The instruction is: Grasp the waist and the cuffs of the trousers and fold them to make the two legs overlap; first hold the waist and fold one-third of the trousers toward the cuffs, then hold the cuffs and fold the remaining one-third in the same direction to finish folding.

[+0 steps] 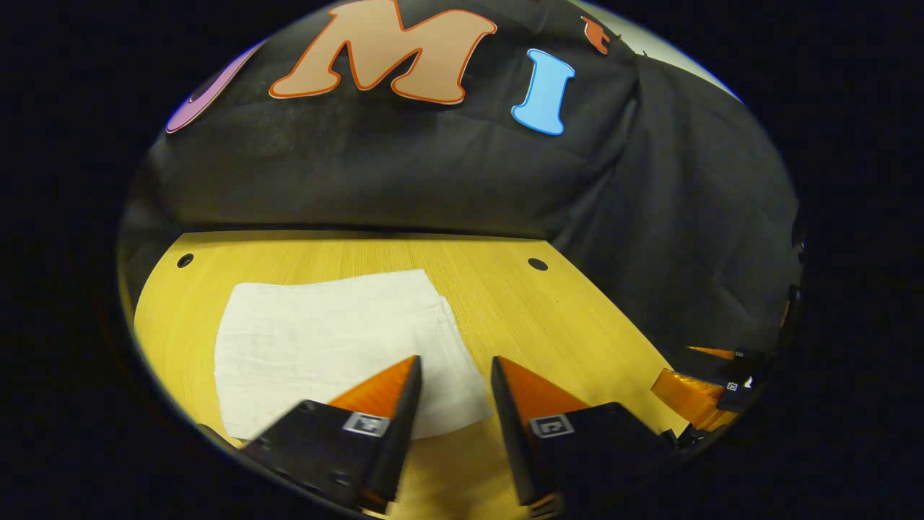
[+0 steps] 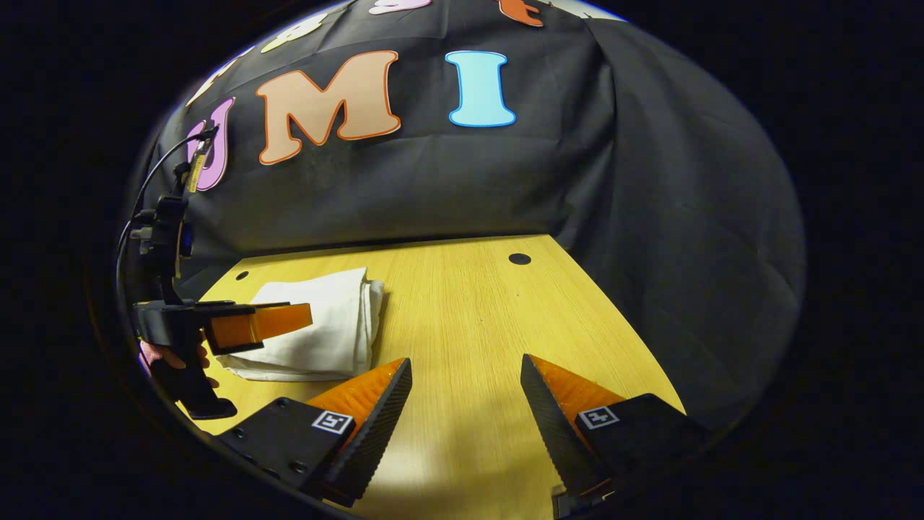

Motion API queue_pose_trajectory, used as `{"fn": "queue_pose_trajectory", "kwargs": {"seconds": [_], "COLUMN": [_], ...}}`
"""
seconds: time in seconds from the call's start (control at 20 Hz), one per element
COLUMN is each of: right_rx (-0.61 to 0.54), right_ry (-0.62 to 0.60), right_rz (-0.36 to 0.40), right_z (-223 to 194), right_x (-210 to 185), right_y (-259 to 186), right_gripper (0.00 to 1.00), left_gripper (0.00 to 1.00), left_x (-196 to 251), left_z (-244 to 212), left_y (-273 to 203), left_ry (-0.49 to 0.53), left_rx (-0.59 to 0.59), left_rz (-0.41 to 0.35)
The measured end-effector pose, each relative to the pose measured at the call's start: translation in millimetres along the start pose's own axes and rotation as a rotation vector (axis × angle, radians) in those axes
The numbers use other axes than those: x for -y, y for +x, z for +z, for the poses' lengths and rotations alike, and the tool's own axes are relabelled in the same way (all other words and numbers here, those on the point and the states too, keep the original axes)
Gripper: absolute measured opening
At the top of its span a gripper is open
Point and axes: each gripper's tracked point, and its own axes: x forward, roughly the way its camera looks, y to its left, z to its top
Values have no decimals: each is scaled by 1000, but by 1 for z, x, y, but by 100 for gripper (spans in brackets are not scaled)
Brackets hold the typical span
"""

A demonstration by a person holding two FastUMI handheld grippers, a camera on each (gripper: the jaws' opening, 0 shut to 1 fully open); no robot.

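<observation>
The trousers [image 1: 317, 347] lie folded in a compact stack on the bench [image 1: 548, 318], both the left tool [image 1: 455, 375] and right tool [image 2: 465, 375] spread and empty, so folding looks finished and only withdrawal remains.

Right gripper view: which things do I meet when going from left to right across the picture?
The left tongs held by a hand → folded white trousers → bare wooden table → small dark hole in the table → black cloth wall.

Folded trousers [image 1: 325, 347] on table [image 1: 563, 318], near its left edge.
</observation>
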Motion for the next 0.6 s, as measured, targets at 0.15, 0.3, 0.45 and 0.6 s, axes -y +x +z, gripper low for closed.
{"fn": "queue_pose_trajectory", "kwargs": {"seconds": [0.15,0.3,0.45,0.6], "right_rx": [43,81,122,134], "right_ry": [-3,3,1,-1], "right_rz": [40,90,135,162], "right_z": [14,26,41,48], "right_x": [-21,-48,-76,-101], "right_y": [-6,-15,-26,-38], "right_gripper": [94,97,97,97], "left_gripper": [88,94,94,95], "left_x": [-23,-56,-85,-114], "left_z": [10,16,17,13], "left_y": [-32,-70,-109,-136], "left_ry": [27,31,33,35], "left_rx": [48,63,83,77], "left_rz": [31,93,155,219]}}
